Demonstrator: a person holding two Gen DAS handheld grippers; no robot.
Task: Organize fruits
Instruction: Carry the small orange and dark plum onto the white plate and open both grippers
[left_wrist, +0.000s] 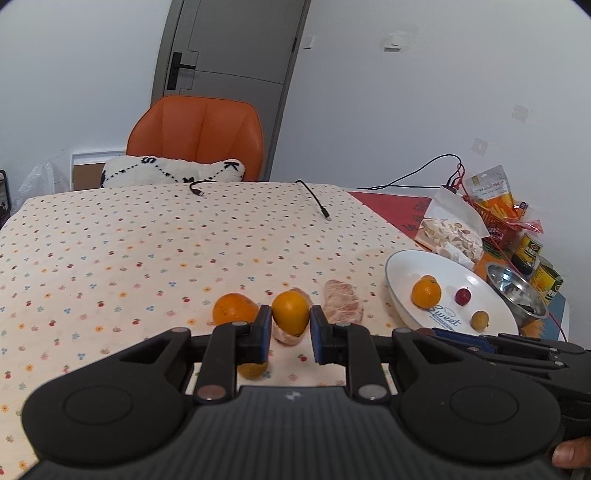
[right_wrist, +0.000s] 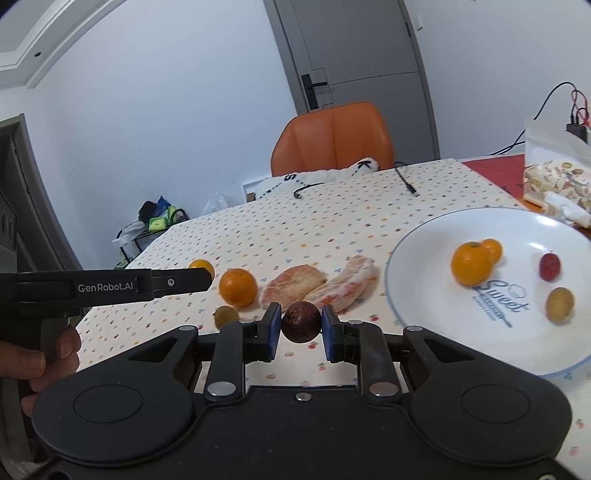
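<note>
Fruit carried in both claws, apparently toward the white plate (right_wrist: 424, 236).
Left claw (left_wrist: 290, 326) pinches a small orange fruit (left_wrist: 290, 312); right claw (right_wrist: 301, 326) pinches a dark red fruit (right_wrist: 301, 322), both clear of the desk (left_wrist: 147, 240).

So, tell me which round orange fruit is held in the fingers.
The small orange fruit clamped between the left gripper fingers. The larger orange lies on the tablecloth, and another orange rests on the white plate.
</note>
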